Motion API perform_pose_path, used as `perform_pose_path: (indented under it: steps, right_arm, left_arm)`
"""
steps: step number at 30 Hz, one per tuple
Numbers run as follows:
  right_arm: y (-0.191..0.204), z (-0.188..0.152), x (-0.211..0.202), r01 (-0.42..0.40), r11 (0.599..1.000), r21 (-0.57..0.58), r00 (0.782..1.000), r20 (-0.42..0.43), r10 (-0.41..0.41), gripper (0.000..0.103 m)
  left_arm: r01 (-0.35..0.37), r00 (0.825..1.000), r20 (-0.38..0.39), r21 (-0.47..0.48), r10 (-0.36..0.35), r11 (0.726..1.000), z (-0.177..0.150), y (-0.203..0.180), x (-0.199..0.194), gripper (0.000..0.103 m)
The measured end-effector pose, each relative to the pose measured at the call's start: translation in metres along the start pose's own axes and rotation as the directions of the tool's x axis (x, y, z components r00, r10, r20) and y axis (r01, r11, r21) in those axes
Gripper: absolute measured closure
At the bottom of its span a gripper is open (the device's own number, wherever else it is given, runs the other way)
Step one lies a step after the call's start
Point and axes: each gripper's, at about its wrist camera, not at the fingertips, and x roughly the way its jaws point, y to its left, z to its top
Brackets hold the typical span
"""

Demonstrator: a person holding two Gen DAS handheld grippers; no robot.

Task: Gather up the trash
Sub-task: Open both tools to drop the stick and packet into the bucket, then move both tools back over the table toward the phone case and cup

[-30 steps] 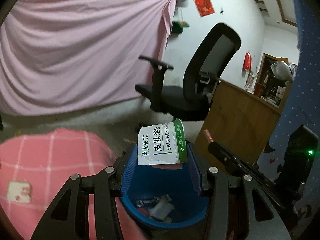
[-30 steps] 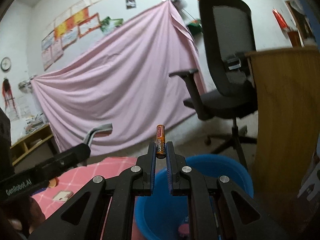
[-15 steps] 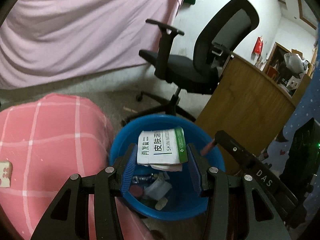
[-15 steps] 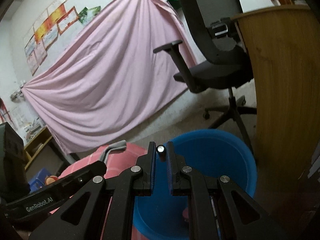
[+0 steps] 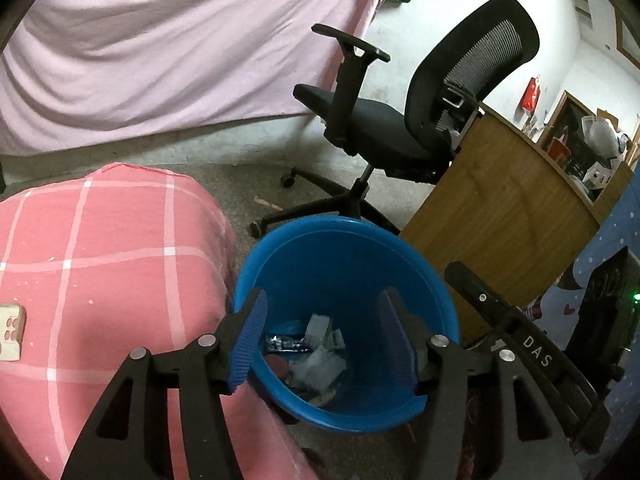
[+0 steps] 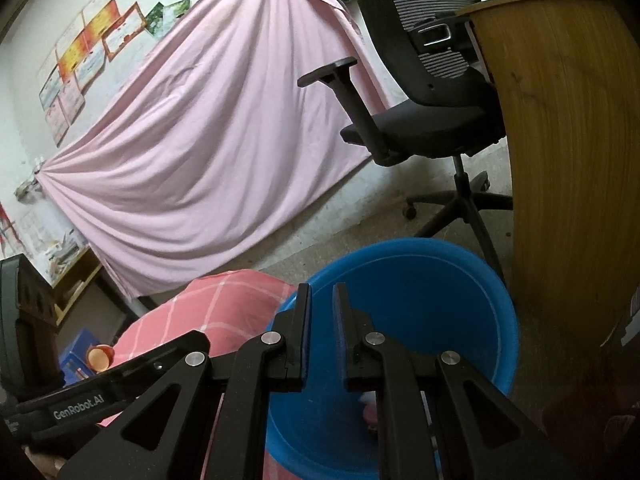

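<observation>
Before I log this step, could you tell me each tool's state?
Left tool: open, empty, above the blue bin.
Right tool: open, empty.

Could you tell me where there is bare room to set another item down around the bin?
Free: pink checked cloth left of the round blue plastic bin. Crowded: bin bottom, littered with wrappers; black office chair and wooden panel border it behind and right.

"DAS" marks the right claw (image 5: 532,350); "GenRobot.AI" the left claw (image 6: 80,404).
</observation>
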Motion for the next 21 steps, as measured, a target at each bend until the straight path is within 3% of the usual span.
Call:
perform_pose_path:
  steps: [2, 5, 9, 12, 15, 17, 21]
  right_arm:
    - [-0.001, 0.001, -0.001, 0.002, 1.0, 0.003, 1.0, 0.004, -0.002, 0.089]
    - [-0.004, 0.002, -0.003, 0.005, 1.0, 0.01, 1.0, 0.019, -0.005, 0.069]
    - [-0.004, 0.006, -0.008, 0.008, 1.0, 0.022, 0.999, 0.041, -0.009, 0.055]
    - [-0.001, 0.008, -0.013, 0.006, 1.0, 0.022, 0.998, 0.068, -0.008, 0.051]
    - [0.004, 0.009, -0.014, 0.011, 1.0, 0.007, 0.997, 0.078, -0.012, 0.04]
    - [0.007, 0.009, -0.014, 0.013, 1.0, 0.001, 0.996, 0.088, -0.013, 0.028]
    - [0.014, 0.01, -0.015, 0.013, 1.0, -0.028, 0.993, 0.115, -0.01, 0.017]
  left_arm:
    - [-0.008, 1.0, 0.01, 0.0, 0.008, 1.0, 0.0, 0.002, -0.004, 0.046]
    - [-0.018, 0.998, 0.053, 0.01, 0.017, 1.0, 0.0, 0.006, -0.017, 0.04]
    - [-0.042, 0.989, 0.144, 0.011, 0.04, 0.999, -0.001, 0.017, -0.042, 0.021]
    - [-0.061, 0.977, 0.203, 0.006, 0.058, 0.998, -0.001, 0.024, -0.057, 0.019]
    - [-0.106, 0.953, 0.287, 0.006, 0.1, 0.994, -0.002, 0.032, -0.076, 0.003]
    - [-0.137, 0.93, 0.344, 0.003, 0.127, 0.991, -0.005, 0.036, -0.087, 0.003]
    - [-0.17, 0.913, 0.376, -0.002, 0.158, 0.985, -0.009, 0.047, -0.099, 0.002]
